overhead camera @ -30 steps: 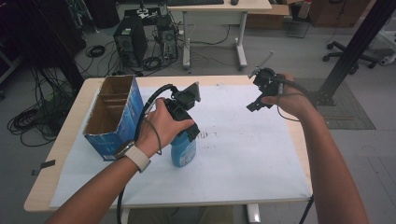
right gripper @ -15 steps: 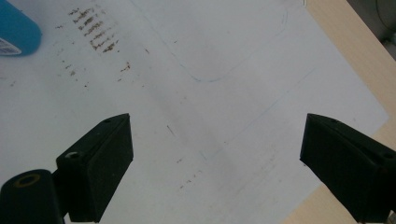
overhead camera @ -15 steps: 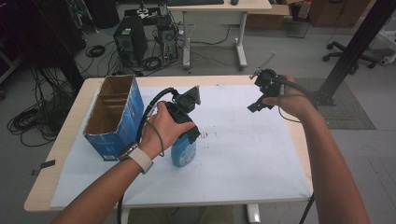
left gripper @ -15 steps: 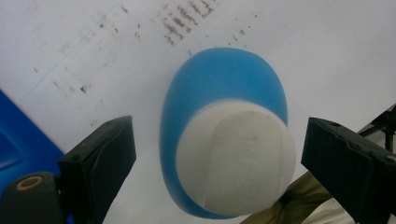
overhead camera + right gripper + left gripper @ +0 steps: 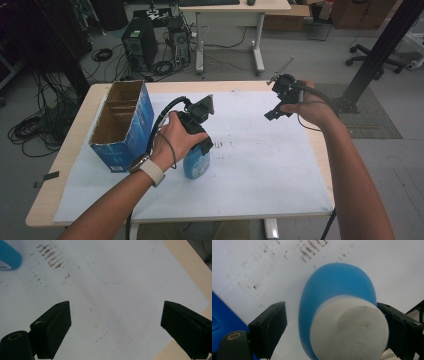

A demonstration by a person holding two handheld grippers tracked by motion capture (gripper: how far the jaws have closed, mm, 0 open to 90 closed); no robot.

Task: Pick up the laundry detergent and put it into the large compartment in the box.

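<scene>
On wooden table (image 5: 70,150), smudged white sheet (image 5: 260,165) beneath blue bottle (image 5: 196,162).

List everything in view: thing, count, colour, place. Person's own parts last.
bottle: 1, blue with white cap, standing mid-table on the sheet, between the left gripper's jaws
box: 1, blue outside, brown inside, open top, table's left
sheet: 1, white with dark specks, covering most of the table
table: 1, light wood
left gripper: 1, black, over the bottle's top; one jaw clear of it
right gripper: 1, black, open, above the sheet's far right
</scene>
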